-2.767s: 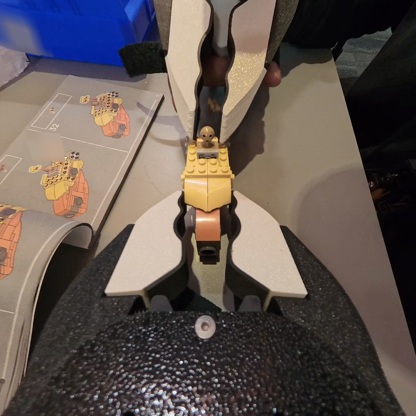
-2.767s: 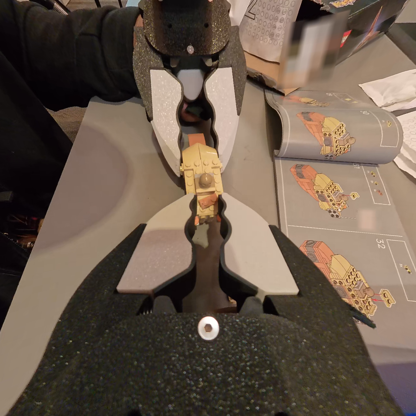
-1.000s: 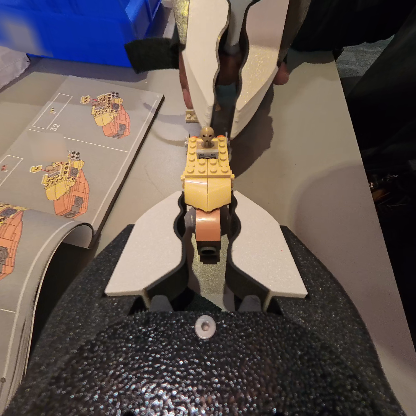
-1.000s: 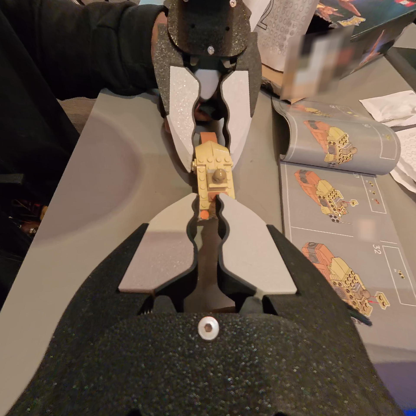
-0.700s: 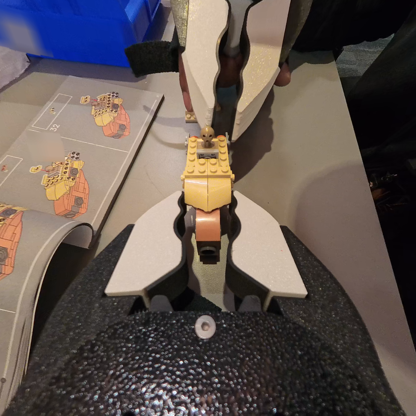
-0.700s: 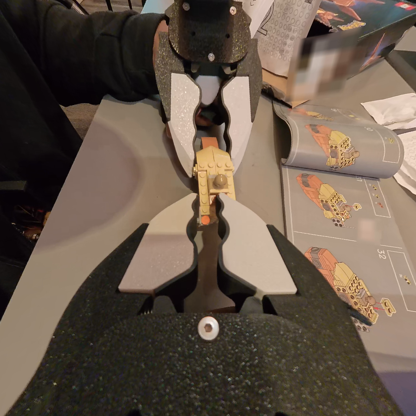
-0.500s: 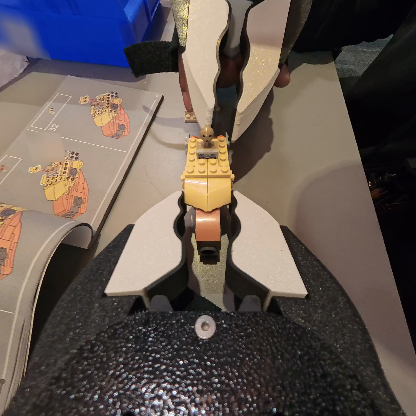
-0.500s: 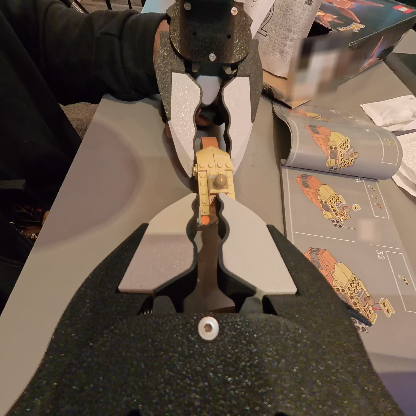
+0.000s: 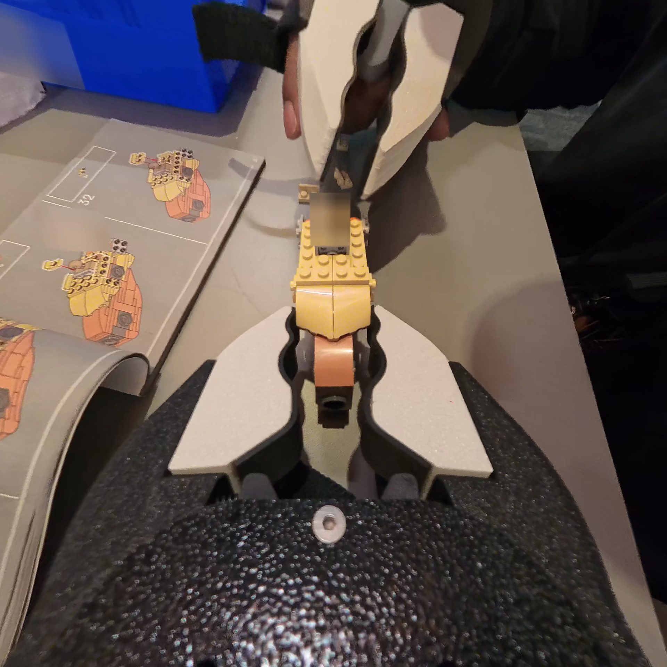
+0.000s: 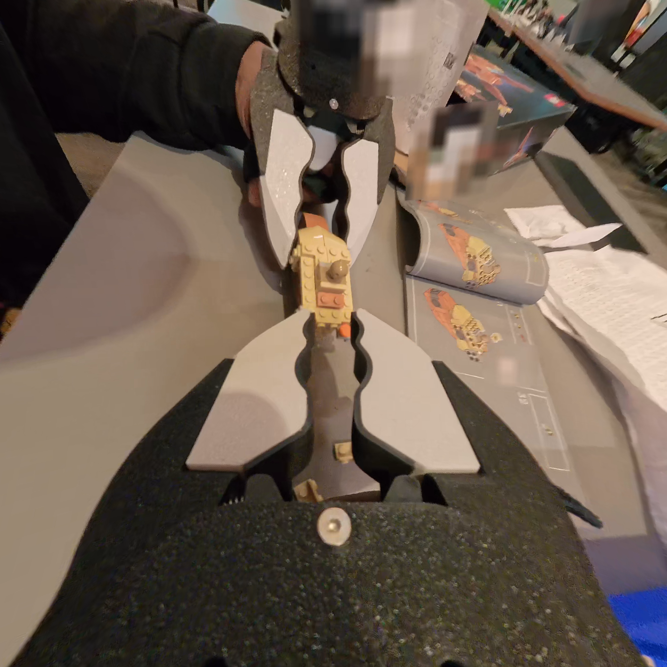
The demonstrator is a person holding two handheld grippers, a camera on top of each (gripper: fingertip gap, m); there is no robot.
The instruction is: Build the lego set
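The left gripper [image 9: 332,321] clamped the tan Lego model [image 9: 332,288] – steadiness mattered; the right gripper [image 10: 330,317] hovered part-open, empty, near loose tan plates [image 10: 342,452].

Your left claw [image 9: 334,317] grips the near end of the tan and orange brick model [image 9: 332,288], which stands on the grey bench [image 9: 469,288]. Beyond the model's far end, your right claw [image 9: 346,173] hangs over a small tan plate piece [image 9: 308,190] lying on the bench. The open grey instruction booklet [image 9: 119,231] lies to your left of the model, with the blue plastic bin [image 9: 144,54] behind it.
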